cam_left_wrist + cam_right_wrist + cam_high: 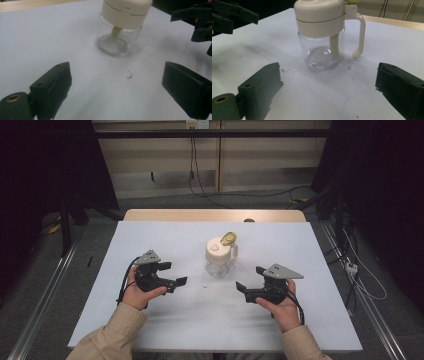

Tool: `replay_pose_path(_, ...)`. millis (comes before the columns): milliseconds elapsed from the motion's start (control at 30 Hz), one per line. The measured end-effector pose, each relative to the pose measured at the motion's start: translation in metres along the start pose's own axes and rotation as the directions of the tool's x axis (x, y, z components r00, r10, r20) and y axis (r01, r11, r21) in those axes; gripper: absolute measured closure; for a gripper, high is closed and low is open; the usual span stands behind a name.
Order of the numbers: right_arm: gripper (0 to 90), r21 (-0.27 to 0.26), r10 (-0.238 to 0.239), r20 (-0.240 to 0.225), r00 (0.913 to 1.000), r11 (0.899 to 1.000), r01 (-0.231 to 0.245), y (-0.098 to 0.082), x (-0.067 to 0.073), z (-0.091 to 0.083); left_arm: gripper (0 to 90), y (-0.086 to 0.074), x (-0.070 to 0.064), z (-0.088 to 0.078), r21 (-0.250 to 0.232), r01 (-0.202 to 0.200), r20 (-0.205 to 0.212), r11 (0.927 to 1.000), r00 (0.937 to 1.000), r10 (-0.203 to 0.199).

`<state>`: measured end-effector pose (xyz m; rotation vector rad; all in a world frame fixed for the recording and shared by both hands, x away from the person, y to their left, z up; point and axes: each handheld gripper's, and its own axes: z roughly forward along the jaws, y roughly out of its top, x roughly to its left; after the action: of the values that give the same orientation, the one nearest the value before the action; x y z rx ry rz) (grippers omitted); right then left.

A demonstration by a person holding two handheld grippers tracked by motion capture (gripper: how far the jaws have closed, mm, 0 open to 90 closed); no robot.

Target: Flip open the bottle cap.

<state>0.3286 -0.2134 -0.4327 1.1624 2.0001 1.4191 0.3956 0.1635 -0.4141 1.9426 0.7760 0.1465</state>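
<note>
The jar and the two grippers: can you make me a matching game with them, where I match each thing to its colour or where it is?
Things:
1. jar lid
2. jar body
3. left gripper
4. table

Descriptions:
A. clear glass
B. white surface
C. cream, with a handle
D. black, jaws open, left of the jar

Pairs: 1-C, 2-A, 3-D, 4-B

A white table (150, 320) with a wooden far edge stands on grey floor (45, 285). Behind it runs a beige wall (150, 165); cables (240, 195) trail across the floor. Both sides are dark.
</note>
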Motion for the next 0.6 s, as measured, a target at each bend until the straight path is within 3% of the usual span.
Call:
replay_pose_path(333, 6.1, 0.000, -0.007, 0.019, 0.9998, 1.000, 0.007, -0.007, -0.008, -0.016, 8.5, -0.014, 0.002, -0.016, -0.039, 0.009, -0.005, 0.9992, 0.9999, -0.009)
replay_pose_path(600, 6.1, -0.003, -0.001, 0.022, 0.9998, 1.000, 0.001, -0.013, -0.011, -0.030, 8.5, -0.026, 0.004, -0.029, -0.042, 0.011, -0.022, 0.9990, 0.9997, -0.011)
